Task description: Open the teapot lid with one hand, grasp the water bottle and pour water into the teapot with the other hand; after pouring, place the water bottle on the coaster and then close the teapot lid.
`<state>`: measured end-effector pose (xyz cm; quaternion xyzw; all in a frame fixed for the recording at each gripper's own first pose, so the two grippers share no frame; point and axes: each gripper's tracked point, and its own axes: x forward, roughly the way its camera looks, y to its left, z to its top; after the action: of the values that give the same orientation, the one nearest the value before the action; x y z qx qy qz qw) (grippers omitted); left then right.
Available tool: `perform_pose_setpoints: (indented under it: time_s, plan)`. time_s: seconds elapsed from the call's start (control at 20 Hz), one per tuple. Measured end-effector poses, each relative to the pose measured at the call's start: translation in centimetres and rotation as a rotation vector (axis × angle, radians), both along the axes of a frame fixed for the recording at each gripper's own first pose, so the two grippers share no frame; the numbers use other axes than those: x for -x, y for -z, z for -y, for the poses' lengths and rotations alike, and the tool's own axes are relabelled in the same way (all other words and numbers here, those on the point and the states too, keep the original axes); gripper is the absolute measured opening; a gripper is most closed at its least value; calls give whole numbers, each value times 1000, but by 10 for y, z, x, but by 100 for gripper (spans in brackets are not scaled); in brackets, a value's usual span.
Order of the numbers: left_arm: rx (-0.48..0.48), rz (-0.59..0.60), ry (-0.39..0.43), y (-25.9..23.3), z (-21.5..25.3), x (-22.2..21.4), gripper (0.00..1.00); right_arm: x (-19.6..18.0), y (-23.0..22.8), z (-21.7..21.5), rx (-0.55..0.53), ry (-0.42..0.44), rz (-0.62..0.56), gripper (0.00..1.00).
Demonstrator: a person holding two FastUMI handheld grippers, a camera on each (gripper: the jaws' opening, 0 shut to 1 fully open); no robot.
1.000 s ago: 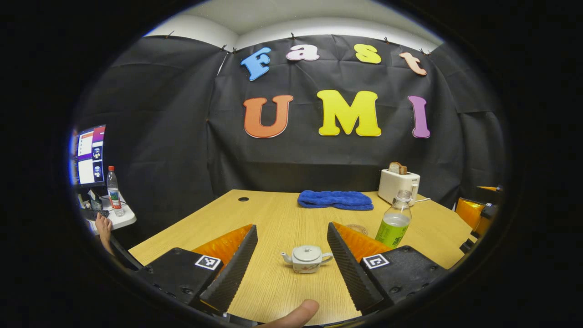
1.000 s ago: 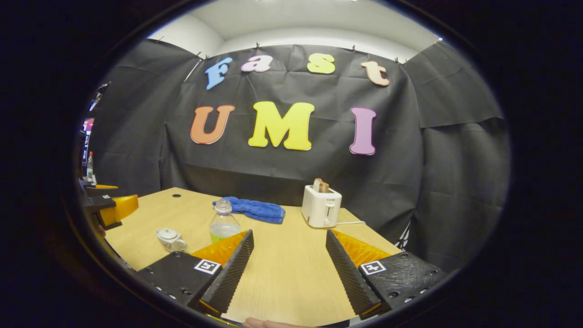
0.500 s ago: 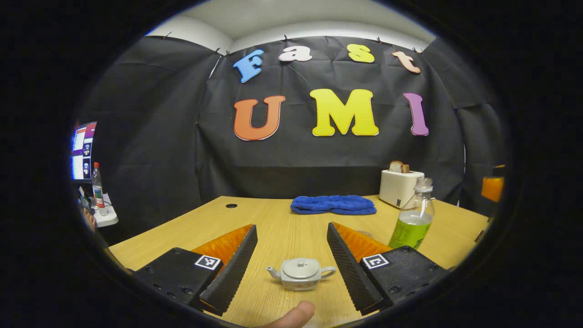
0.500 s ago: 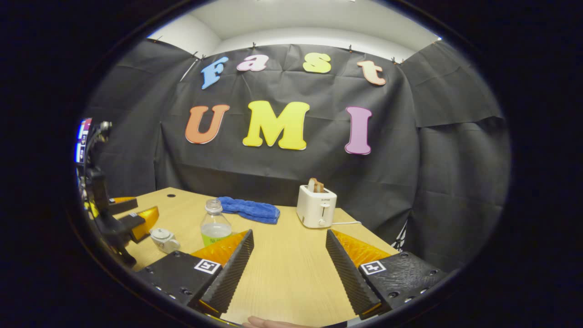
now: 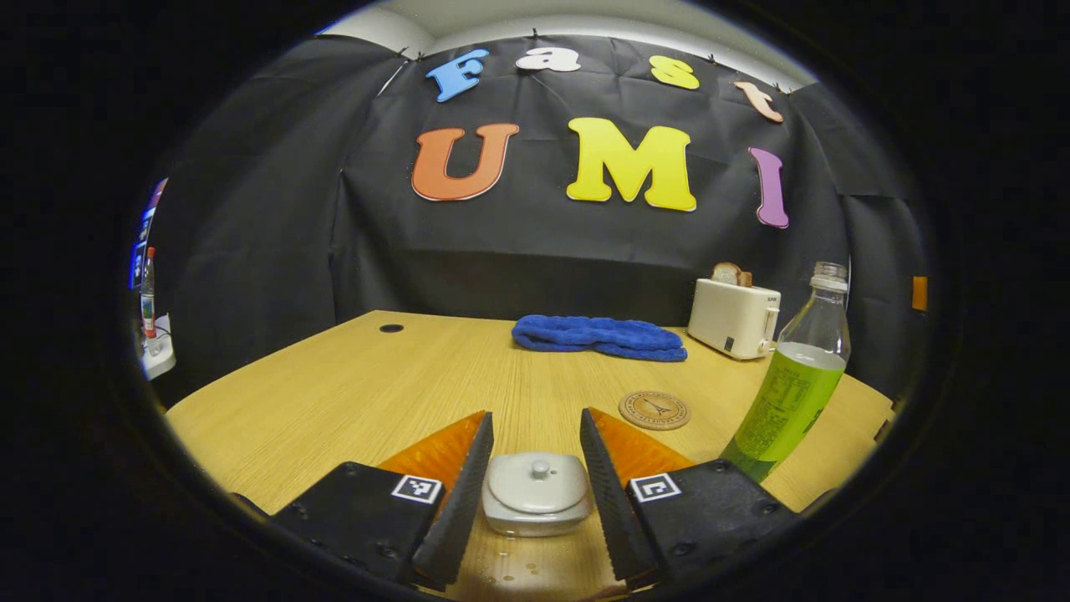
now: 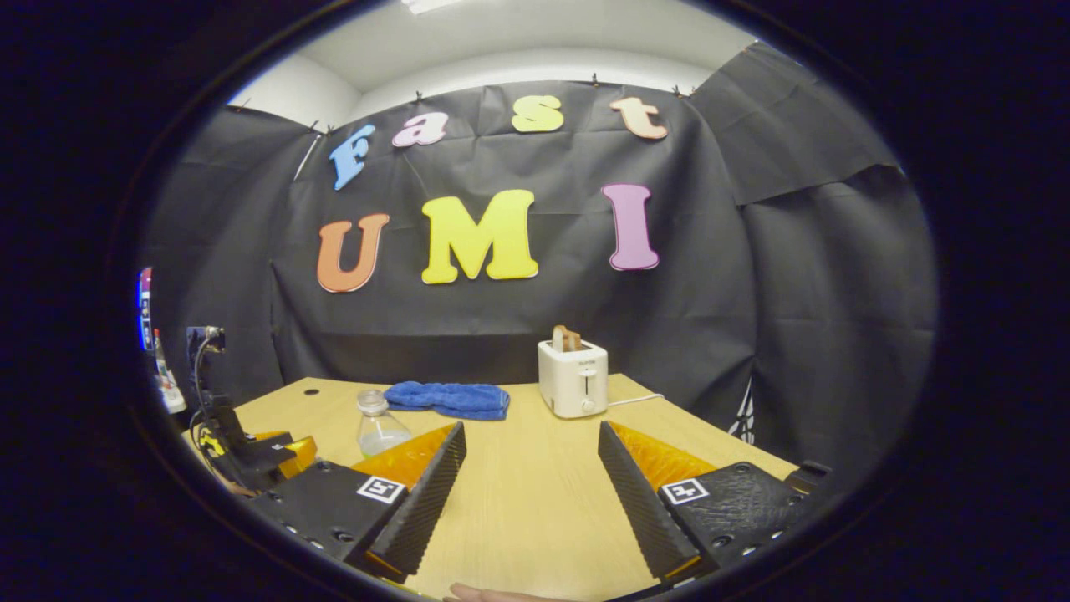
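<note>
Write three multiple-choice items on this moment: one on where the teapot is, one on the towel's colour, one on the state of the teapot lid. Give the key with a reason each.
1. Where is the teapot?
A. between the left gripper's fingers
B. on the coaster
C. beside the toaster

2. What colour is the towel?
A. red
B. blue
C. white

3. What state is the lid in?
A. lying on the table
B. held in the right gripper
C. on the teapot

Key: 1 A, the pot sits in the gap of the open fingers in the left gripper view. 2 B, it is blue in both views. 3 C, the lid with its knob covers the pot.
</note>
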<state>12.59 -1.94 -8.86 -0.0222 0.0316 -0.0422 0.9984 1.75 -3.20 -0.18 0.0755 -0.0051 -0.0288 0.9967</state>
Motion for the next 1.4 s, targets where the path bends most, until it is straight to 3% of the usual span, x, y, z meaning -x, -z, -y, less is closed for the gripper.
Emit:
perform_pose_setpoints:
  time_s: [0.1,0.15,0.5,0.55,0.6,0.95,1.1,1.4]
  plan:
    - [5,-22,3,7,2,-2,55,1,5,-2,3,-6,-10,95]
    - [-4,-24,-7,7,1,-5,43,1,6,-5,5,-12,-14,94]
    - [-64,3,33,3,11,-8,20,-1,12,-15,40,-40,-34,93]
    - [-66,3,35,4,10,-10,10,-2,14,-15,43,-42,-39,93]
    - [-61,-2,37,4,9,-10,7,-3,14,-16,45,-44,-43,93]
    - [-54,57,53,-50,9,14,5,-8,27,-29,60,-79,-74,94]
    - [-62,70,94,-68,14,39,5,-10,29,-41,58,-118,-73,93]
    - [-101,100,66,-89,-6,96,5,-14,40,-75,69,-180,-40,93]
